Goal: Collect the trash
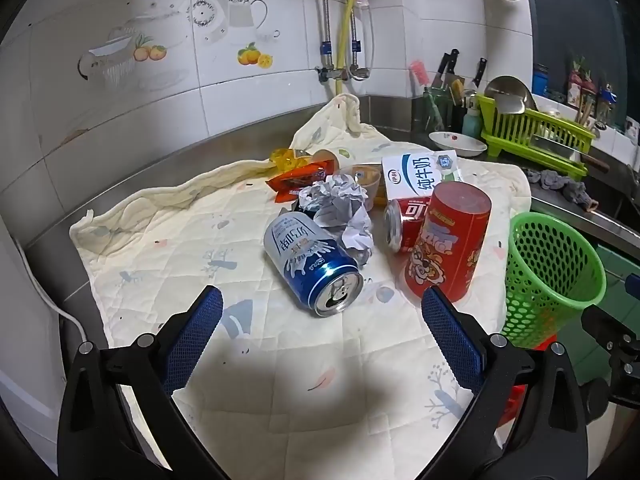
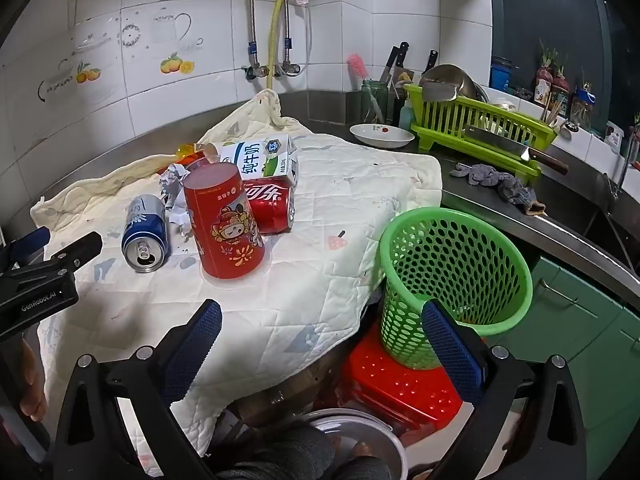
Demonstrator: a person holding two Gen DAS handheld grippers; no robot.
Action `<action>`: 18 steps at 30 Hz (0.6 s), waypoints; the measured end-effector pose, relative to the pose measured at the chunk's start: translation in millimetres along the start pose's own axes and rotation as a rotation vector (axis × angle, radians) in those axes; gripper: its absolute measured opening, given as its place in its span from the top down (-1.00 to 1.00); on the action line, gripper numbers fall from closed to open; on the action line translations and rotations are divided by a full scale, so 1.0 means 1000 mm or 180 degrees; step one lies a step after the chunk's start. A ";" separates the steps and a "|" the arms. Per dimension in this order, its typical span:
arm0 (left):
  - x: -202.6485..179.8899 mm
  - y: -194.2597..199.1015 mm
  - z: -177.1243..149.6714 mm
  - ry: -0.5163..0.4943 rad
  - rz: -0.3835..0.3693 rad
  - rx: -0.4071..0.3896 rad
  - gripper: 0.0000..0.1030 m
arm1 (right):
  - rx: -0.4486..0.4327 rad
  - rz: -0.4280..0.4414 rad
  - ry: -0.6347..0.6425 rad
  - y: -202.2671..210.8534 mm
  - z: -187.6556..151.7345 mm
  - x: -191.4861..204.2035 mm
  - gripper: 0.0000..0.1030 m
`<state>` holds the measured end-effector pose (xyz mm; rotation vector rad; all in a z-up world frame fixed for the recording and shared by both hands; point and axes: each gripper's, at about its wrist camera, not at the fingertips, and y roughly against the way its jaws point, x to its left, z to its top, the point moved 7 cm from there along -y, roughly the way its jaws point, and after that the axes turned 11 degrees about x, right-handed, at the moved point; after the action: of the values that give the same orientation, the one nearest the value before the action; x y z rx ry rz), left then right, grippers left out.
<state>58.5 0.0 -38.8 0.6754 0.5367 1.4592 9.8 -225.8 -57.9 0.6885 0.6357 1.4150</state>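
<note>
both jaws stand wide apart and empty: left gripper (image 1: 322, 304) just short of the blue can (image 1: 314, 264) lying on the quilted cloth (image 1: 160, 240), right gripper (image 2: 322, 312) near the green basket (image 2: 456, 276) beside the surface. the can could roll off when pinched, nudging the crumpled paper (image 1: 340, 212).

"genrobot.ai" on the left hand-held gripper (image 2: 52, 248); "纯牛奶" on the milk carton (image 2: 260, 158); "可乐" on the red can (image 2: 270, 206).
</note>
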 end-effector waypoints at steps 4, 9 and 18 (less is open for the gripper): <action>-0.003 0.001 -0.001 -0.0030 0.0014 -0.0010 -0.90 | 0.0012 0.0009 -0.0003 -0.001 -0.001 0.001 -0.88; -0.003 0.000 -0.004 -0.0033 -0.0009 -0.0020 -0.90 | 0.0009 0.0012 -0.0004 0.000 0.000 0.000 -0.88; 0.001 -0.003 -0.002 0.0016 -0.0029 0.0024 -0.90 | 0.0011 -0.0004 0.0000 -0.002 -0.002 0.000 -0.88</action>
<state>59.0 1.4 -42.2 0.6744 0.5489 1.4514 9.8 -225.9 -60.6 0.6906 0.6387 1.4131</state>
